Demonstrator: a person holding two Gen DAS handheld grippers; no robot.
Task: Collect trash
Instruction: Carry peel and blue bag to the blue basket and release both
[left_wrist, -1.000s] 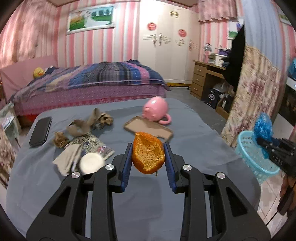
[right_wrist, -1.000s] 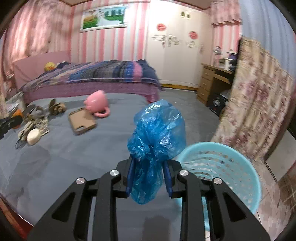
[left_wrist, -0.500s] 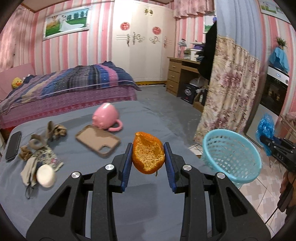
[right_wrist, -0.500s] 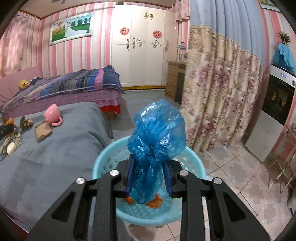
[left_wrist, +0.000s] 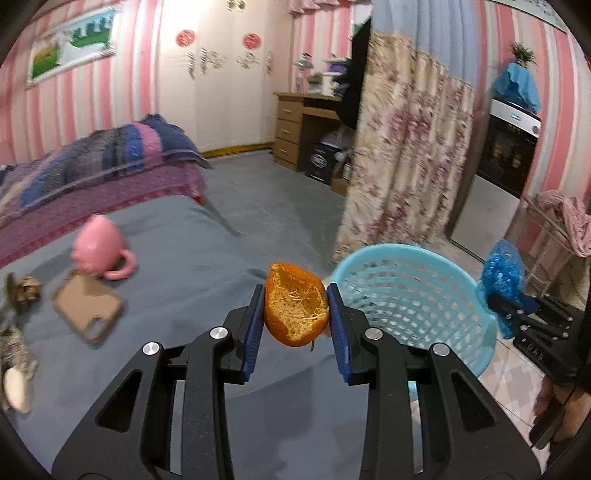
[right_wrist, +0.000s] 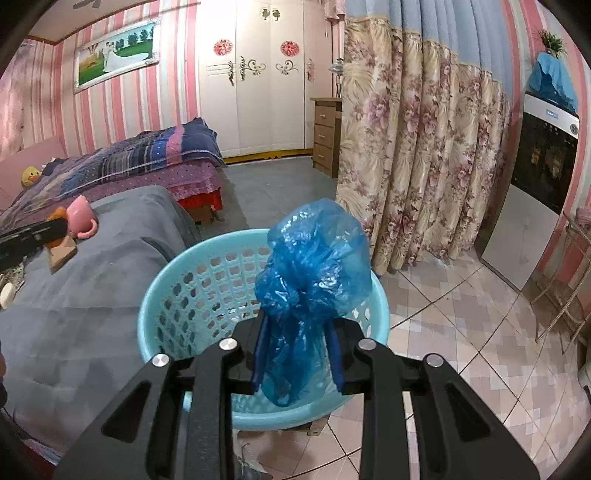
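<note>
Perforated basket (right_wrist: 207, 295) nearer, crinkly blue bag (right_wrist: 314, 266)

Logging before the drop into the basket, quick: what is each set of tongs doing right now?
Left tongs: shut on the hollow orange peel half.
Right tongs: shut on the crumpled blue plastic bag.
</note>
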